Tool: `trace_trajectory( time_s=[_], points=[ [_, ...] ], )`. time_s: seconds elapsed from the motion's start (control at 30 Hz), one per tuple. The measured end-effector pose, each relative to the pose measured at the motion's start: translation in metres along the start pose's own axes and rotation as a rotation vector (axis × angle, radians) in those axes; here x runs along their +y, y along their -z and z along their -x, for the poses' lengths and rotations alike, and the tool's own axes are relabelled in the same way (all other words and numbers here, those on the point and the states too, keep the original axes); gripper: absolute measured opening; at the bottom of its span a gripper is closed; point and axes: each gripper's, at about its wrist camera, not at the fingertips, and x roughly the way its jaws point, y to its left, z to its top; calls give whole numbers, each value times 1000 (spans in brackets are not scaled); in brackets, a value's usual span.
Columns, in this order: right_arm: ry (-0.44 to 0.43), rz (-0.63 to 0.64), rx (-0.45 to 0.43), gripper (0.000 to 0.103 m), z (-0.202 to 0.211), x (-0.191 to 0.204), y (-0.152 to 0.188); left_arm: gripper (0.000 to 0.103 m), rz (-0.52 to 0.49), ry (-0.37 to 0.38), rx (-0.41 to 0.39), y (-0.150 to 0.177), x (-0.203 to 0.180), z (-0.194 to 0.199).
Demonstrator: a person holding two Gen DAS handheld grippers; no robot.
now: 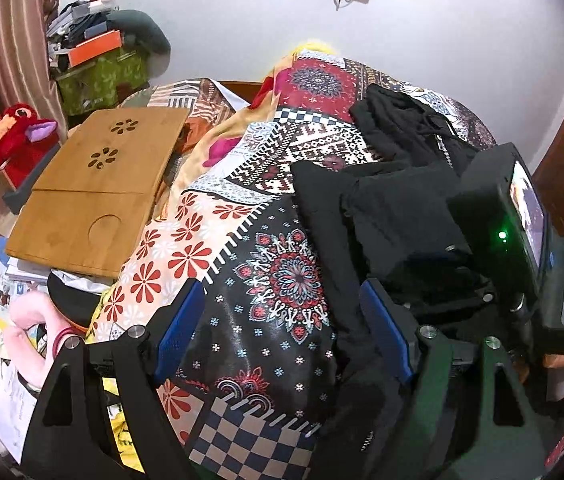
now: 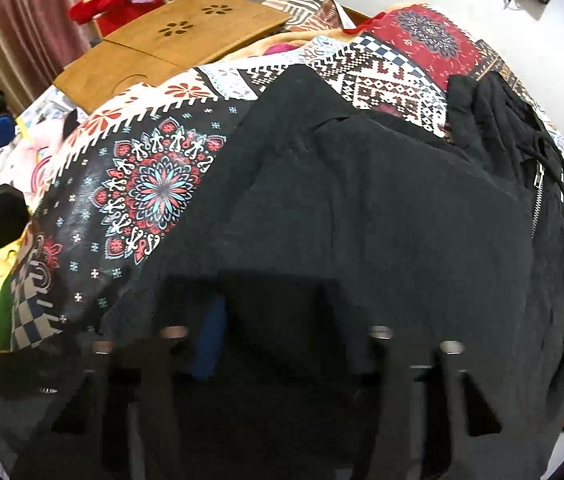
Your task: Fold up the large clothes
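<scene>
A black zip-up hooded jacket (image 2: 362, 208) lies on a patterned patchwork bedspread (image 2: 153, 184), its hood and zipper at the far right. In the left wrist view the jacket (image 1: 394, 216) lies at the right. My left gripper (image 1: 282, 320) is open with blue pads, above the bedspread (image 1: 282, 272) beside the jacket's left edge, holding nothing. My right gripper (image 2: 277, 328) is open and low over the jacket's near part, nothing between its fingers. The right gripper's body (image 1: 522, 224) shows at the right of the left wrist view.
A wooden lap tray (image 1: 97, 188) rests at the bed's left side, with a red plush toy (image 1: 13, 140) beyond it. Boxes and clutter (image 1: 93, 60) stack by the curtain. Papers and a pink item (image 1: 29, 340) lie at the lower left. A white wall stands behind.
</scene>
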Motion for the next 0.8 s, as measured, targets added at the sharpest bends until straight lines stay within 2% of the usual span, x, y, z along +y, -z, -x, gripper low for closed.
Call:
trace_trajectory(
  time_s=[0.07, 0.17, 0.4, 0.57, 0.8],
  points=[
    [-26, -3, -24, 20, 7, -3, 2, 79, -8, 2, -2, -1, -5, 2],
    [-19, -43, -83, 11, 25, -9, 2, 80, -23, 5, -8, -1, -12, 8],
    [3, -156, -217, 10, 80, -57, 9, 80, -46, 2, -13, -5, -29, 16],
    [58, -255, -316, 10, 125, -103, 27, 80, -55, 8, -2, -7, -45, 18],
    [113, -399, -361, 10, 155, -165, 70, 80, -89, 13, 5, -9, -75, 21]
  ],
)
